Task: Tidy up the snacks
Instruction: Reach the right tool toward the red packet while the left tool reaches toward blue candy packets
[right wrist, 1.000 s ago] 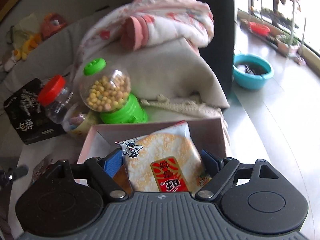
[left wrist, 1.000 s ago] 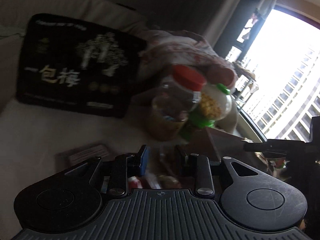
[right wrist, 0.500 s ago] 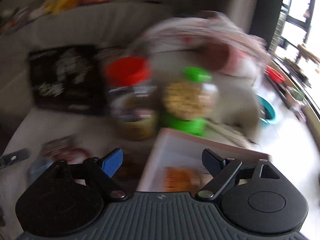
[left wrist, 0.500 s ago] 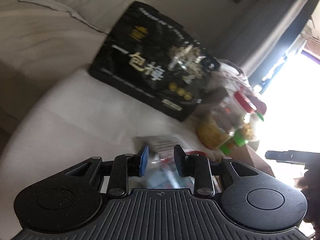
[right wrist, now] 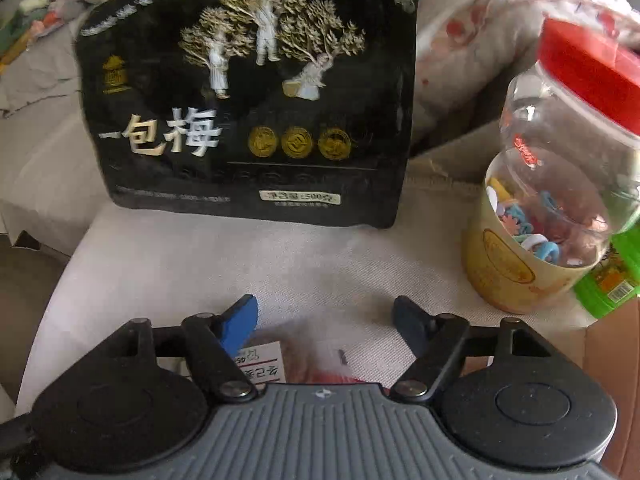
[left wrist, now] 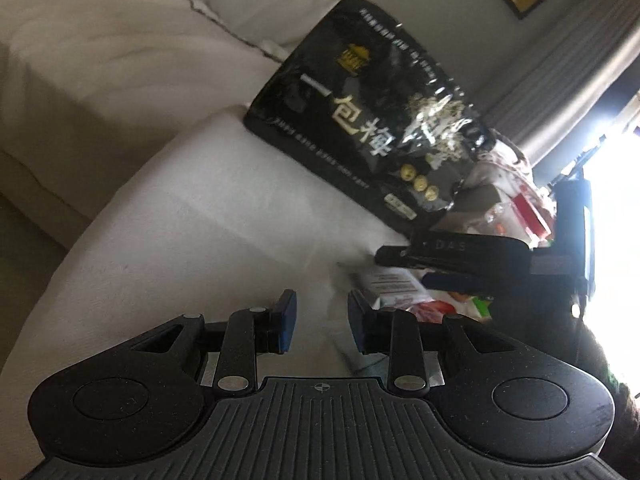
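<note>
Right tongs (right wrist: 324, 320) closing, shifted from box to packet (right wrist: 280, 364).

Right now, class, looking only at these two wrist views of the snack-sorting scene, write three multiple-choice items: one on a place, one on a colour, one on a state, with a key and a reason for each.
1. Where does the black plum bag stand relative to the clear jar in the right wrist view?
A. To its left
B. To its right
C. On top of it

2. What colour is the jar's lid?
A. Blue
B. Red
C. Yellow

3. What is between the pads of the left gripper?
A. The black bag
B. The jar
C. Nothing

Key: 1 A, the bag fills the left and middle of the view while the jar sits at the right edge. 2 B, the screw lid is plainly red. 3 C, only bare white cloth shows in the gap.
</note>
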The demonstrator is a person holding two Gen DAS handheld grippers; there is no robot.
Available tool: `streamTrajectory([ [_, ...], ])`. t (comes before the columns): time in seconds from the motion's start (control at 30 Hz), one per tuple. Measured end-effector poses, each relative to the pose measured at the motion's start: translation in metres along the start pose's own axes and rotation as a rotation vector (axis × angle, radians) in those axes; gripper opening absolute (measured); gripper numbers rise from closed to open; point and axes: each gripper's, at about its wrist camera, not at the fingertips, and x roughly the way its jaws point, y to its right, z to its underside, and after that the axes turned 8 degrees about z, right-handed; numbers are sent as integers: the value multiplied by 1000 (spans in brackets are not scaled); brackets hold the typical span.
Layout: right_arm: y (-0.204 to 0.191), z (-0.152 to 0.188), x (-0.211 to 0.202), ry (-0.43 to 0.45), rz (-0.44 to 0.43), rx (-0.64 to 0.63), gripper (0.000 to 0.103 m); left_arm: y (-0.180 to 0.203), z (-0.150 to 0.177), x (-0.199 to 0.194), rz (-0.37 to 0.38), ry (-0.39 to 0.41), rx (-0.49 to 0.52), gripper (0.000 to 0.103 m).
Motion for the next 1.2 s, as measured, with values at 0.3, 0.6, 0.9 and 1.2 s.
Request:
streamTrajectory([
  [0.3,1,63,-49,-9,-128,-59,68,2,5,6,34,-21,7,32],
  [0.6,21,127,-104,39,-179,-75,68,24,16,2,84,-140,45,32],
  [0.9,49,188,-168,150,-170,-74,82,69,38,-56,-28,-93,237,32],
  [1.2,32,238,-188,225,-130,-192,82,102,90,-78,-111,-173,512,32],
])
